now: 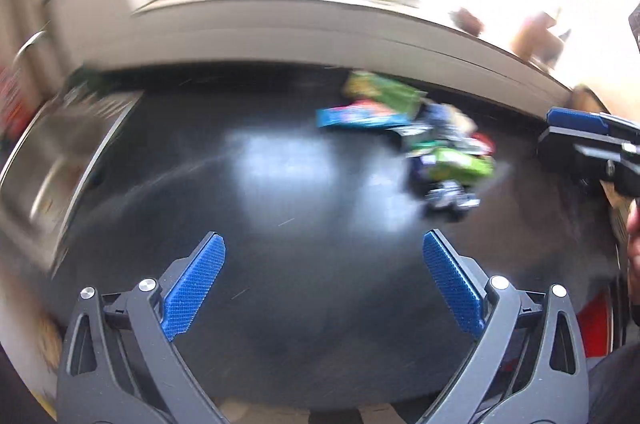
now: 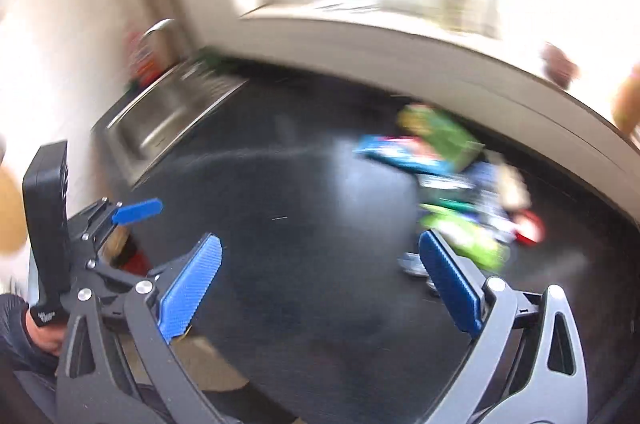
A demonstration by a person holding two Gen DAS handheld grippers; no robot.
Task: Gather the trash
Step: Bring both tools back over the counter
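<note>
Your left gripper (image 1: 324, 246) has its jaws spread wide with nothing between them; only bare dark bench (image 1: 280, 284) shows in the gap. Your right gripper (image 2: 320, 250) is likewise wide open and holds nothing. Both views are smeared by motion blur.

The trash (image 1: 416, 132), a loose heap of green, blue and red wrappers, lies ahead and right of the left jaws, well apart from them. In the right view the heap (image 2: 460, 184) sits ahead and right of the jaws, and the right pad overlaps its near edge in the picture; contact cannot be told.

Open bench runs ahead of both jaws. A steel sink (image 2: 160, 120) bounds it far left; a pale sill (image 1: 320, 28) bounds the far edge.

The left view alone shows the right gripper at its right margin. The right view alone shows the left gripper and a hand (image 2: 42, 334) on its handle.
</note>
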